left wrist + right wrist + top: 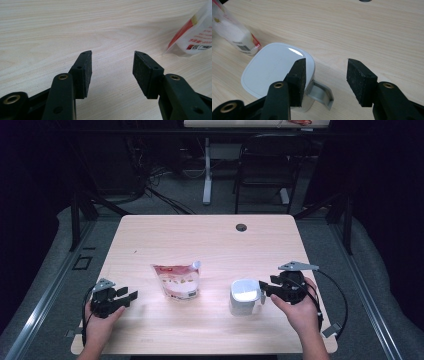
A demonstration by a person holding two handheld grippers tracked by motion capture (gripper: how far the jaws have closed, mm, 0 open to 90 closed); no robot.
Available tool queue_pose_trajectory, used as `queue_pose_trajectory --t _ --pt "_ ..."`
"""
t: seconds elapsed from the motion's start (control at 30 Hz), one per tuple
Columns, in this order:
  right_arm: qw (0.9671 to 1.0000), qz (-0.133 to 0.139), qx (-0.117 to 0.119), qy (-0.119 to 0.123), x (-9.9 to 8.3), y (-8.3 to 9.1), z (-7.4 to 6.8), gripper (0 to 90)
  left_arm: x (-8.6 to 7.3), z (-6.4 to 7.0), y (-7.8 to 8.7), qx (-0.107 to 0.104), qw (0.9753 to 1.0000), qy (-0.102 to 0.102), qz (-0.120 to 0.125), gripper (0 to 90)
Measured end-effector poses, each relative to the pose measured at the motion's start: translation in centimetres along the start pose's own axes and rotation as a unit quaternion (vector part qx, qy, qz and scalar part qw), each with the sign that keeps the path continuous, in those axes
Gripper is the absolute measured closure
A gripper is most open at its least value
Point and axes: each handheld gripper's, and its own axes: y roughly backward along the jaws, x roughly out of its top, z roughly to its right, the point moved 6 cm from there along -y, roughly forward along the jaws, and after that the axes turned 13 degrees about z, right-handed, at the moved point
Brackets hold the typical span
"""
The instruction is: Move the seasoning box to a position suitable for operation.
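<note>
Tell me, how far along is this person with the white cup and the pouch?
Barely started, it seems. Done: nothing visible; the spouted pouch lies flat mid-table and the lid is on the white container. In hand: the right gripper, jaws open, hovers by the container's handle without gripping it. The left gripper is open and empty, apart from the pouch. Left: probably grasping both and whatever follows.

One pouch (176, 281); one lidded white mug (244, 296) — two tongs.
</note>
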Motion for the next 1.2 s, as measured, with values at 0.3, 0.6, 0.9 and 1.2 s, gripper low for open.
queue_pose_trajectory --t 0.3,0.6,0.9,1.2 --pt "0.9998 -0.008 -0.009 0.015 -0.14 -0.4 -0.43 54.3 -0.05 0.02 0.04 -0.003 1.0 -0.001 -0.007 49.9" --pt "0.9999 -0.013 0.003 0.001 -0.46 -0.51 -0.61 62.3 -0.08 0.02 -0.02 -0.004 1.0 0.0 -0.008 49.8" --pt "0.9997 -0.012 0.019 -0.008 -0.5 -0.48 -0.82 71.1 -0.09 0.01 -0.04 -0.003 1.0 0.0 -0.005 49.8" --pt "0.9994 -0.009 0.029 -0.019 -0.62 -0.41 -0.63 76.4 -0.09 0.03 0.02 -0.004 1.0 0.0 -0.008 49.8"
